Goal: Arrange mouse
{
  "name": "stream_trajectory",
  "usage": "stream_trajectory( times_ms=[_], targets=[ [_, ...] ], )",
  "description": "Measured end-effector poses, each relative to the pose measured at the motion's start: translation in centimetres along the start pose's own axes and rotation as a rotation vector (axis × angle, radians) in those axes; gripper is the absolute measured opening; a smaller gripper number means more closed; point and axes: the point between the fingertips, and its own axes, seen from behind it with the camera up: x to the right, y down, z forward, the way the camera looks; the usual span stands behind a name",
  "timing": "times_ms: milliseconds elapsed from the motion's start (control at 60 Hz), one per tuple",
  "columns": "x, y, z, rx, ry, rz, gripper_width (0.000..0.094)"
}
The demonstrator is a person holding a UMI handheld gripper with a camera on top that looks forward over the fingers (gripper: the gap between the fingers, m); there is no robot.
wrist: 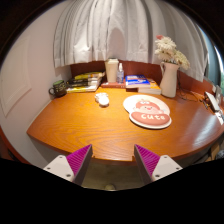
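Note:
A small white mouse [102, 99] lies on the wooden oval table [90, 125], well beyond my fingers and left of a round pink-and-white mouse pad [148, 113] printed with red lettering. My gripper [113, 160] hovers over the table's near edge. Its fingers [76, 160] with magenta pads stand wide apart with nothing between them.
At the table's back stand a dark mug [59, 88], a stack of books [86, 83], a clear jar [113, 71], more books [140, 83] and a white vase of flowers [169, 72]. White curtains hang behind. Papers [214, 102] lie at the right.

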Motion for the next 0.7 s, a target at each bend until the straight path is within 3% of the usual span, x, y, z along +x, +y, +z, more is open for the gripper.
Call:
stream_trajectory(
  times_ms=[317, 700],
  targets=[
    [0.6, -5.1, 6.8, -0.042, -0.022, -0.020, 0.0849],
    [9.8, -11.9, 9.4, -0.085, 0.087, -0.030, 0.0814]
  ],
)
